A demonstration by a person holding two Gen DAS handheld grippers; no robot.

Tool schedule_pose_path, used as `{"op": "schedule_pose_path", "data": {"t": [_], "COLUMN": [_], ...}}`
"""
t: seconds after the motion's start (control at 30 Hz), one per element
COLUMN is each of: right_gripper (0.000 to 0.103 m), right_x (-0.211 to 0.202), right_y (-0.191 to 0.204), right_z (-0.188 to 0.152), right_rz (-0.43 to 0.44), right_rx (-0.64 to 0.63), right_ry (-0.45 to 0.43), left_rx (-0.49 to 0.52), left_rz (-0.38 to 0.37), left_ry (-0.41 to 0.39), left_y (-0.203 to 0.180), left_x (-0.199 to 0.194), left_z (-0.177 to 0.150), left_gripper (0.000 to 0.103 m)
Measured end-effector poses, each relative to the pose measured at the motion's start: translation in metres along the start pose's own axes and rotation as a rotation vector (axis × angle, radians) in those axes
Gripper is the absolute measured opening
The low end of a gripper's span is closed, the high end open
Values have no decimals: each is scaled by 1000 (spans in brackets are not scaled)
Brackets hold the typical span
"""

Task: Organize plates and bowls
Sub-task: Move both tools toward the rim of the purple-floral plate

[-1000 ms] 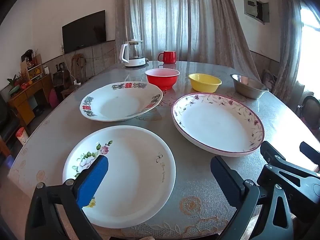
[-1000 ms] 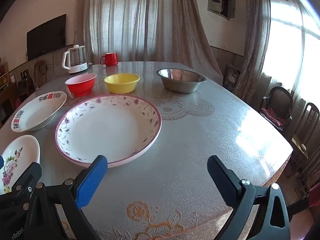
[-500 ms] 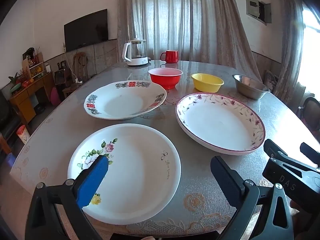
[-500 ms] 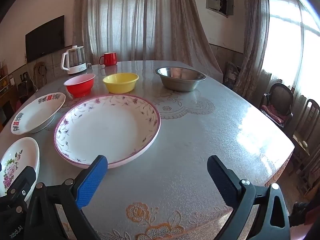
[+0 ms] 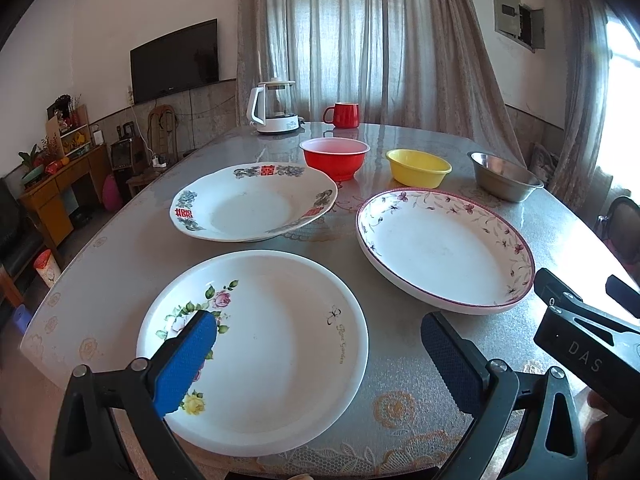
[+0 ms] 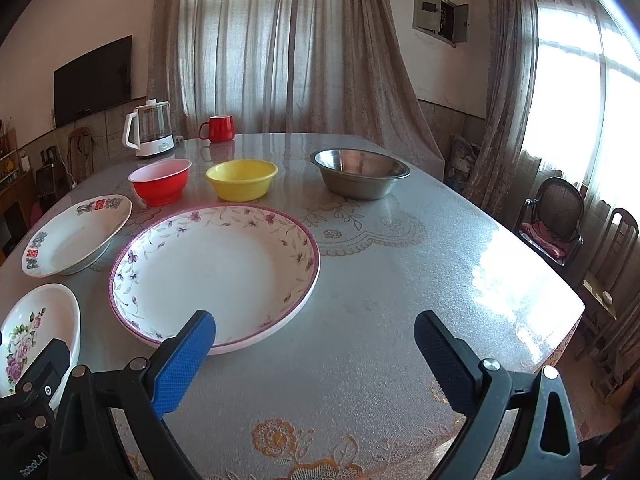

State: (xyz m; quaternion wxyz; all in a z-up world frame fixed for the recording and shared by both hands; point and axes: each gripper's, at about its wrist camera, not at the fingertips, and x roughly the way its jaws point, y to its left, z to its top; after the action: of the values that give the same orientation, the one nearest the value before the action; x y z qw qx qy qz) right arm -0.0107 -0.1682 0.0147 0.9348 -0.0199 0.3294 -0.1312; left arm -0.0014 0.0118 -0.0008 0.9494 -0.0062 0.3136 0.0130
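Rose plate (image 6: 36, 328) runs off the right wrist view's left edge, its near rim behind the left gripper's body. Table (image 5: 400, 412) near edge sits behind the gripper frames. Kettle (image 5: 276, 108) label's too small to read.

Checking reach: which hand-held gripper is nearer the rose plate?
Left. The left hand-held gripper hangs over the rose plate; the right hand-held gripper sits beyond its right side.

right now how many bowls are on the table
3, in a row across the far side: red plastic bowl nearest the kettle, yellow plastic bowl in the middle, stainless steel bowl towards the window. None looks hidden.
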Motion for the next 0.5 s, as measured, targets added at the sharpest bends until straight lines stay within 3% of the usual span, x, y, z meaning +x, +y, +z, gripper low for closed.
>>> {"op": "schedule_pose_path", "data": {"t": [0.5], "right_gripper": [101], "right_x": [4], "right_y": [0], "right_z": [-2], "right_rz": [18], "right_rx": [5], "right_ry": [13], "left_rx": [4], "left_rz": [2], "left_ry": [18], "left_y": [1], "left_x": [5], "left_z": [1], "left_gripper": [103]}}
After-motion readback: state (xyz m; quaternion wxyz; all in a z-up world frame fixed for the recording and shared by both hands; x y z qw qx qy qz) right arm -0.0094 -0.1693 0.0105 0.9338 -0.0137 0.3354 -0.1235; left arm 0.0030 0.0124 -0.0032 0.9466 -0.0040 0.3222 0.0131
